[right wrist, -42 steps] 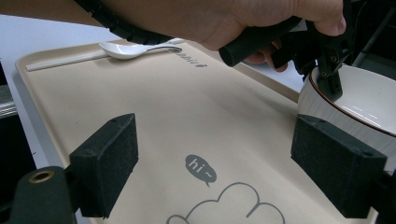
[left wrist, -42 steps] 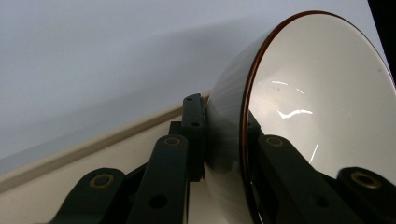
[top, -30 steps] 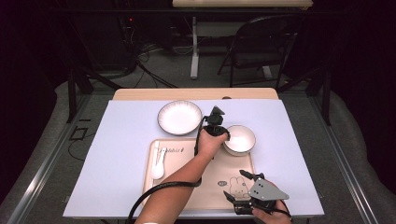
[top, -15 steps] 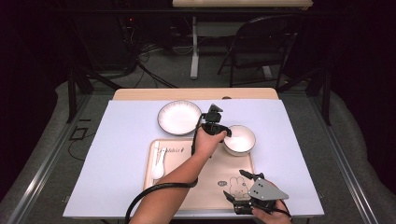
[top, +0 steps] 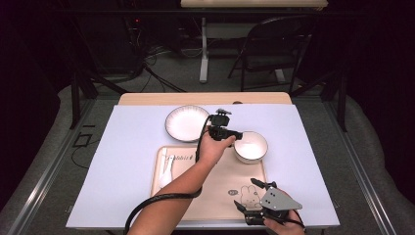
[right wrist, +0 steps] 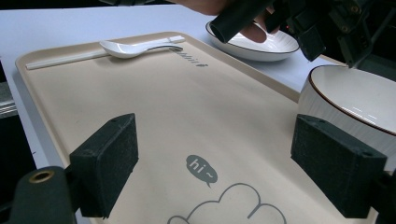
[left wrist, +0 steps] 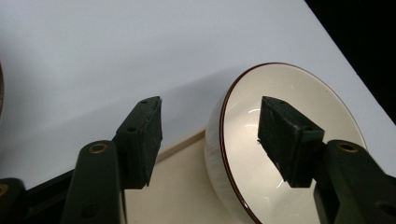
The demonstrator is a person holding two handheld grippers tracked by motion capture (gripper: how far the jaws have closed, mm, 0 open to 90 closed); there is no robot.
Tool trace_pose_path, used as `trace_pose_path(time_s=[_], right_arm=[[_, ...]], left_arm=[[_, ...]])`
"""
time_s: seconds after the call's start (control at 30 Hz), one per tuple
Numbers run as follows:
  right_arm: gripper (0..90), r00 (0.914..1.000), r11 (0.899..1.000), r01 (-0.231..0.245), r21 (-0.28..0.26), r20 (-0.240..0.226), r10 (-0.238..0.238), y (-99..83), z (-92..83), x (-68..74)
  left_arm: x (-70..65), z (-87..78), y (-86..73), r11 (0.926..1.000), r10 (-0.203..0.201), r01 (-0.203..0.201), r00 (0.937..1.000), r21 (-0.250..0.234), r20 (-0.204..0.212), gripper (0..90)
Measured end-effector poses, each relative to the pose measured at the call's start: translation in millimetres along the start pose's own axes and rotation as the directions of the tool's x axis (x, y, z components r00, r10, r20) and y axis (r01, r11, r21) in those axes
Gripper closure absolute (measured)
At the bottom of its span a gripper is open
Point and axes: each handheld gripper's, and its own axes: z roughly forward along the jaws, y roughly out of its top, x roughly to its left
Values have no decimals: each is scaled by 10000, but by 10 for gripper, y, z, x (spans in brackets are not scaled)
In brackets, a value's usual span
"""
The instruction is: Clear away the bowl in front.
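- While our left hand floats over the far right corner of the tray (top: 215, 196), the left fingers (left wrist: 144, 135) have just been opening, and now they stand wide apart with nothing squeezed between them.
- We see the near rim of the white bowl (left wrist: 289, 140) sitting in the gap between those fingers, but the pads do not press on it.
- One left finger hangs over the inside of the bowl, and the other hangs over the white surface (left wrist: 93, 56) just beside the tray's edge.
- We see the bowl (top: 250, 146) standing upright on the far right corner of the tray, just beside the left gripper (top: 228, 133).
- Our right fingers (right wrist: 112, 158) are wide open too, and they hold nothing.
- We keep the right gripper (top: 254, 196) low over the near right part of the tray, above a little bunny drawing (top: 249, 188).
- From the right gripper's view, the bowl (right wrist: 355, 102) is just past one finger.
- We see a white spoon (top: 166, 169) lying at the left end of the tray.
- We see a white plate (top: 186, 123) on the surface beyond the tray, near the bowl.
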Motion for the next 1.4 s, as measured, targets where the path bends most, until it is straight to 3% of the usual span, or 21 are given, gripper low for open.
trace_pose_path(time_s=[0.17,0.43,0.57,0.77,1.1,1.13,1.4], right_arm=[[143,10000,10000,1,16,12,-1,0,-4,0],[142,10000,10000,-27,3,17,27,-2,-3,-4],[142,10000,10000,-37,0,30,37,-2,-4,-4],[142,10000,10000,-20,10,20,20,-2,-2,-2],[142,10000,10000,-35,16,37,35,-2,-1,-3],[142,10000,10000,-39,15,40,39,-2,-1,-3],[142,10000,10000,-27,32,42,27,-2,0,-1]], left_arm=[[29,-58,-1,9999,80,-81,9998,-80,-206,336],[151,-187,13,9993,172,-200,9961,-320,-868,269],[212,-256,23,9995,-3,-28,9949,-304,-1012,275],[313,-375,47,9994,28,-76,9906,-348,-1367,282],[542,-535,54,9985,-366,290,9835,-456,-1770,282],[716,-629,49,9955,-800,684,9772,-651,-1968,282],[716,-629,49,9955,-800,684,9772,-651,-1968,282]])
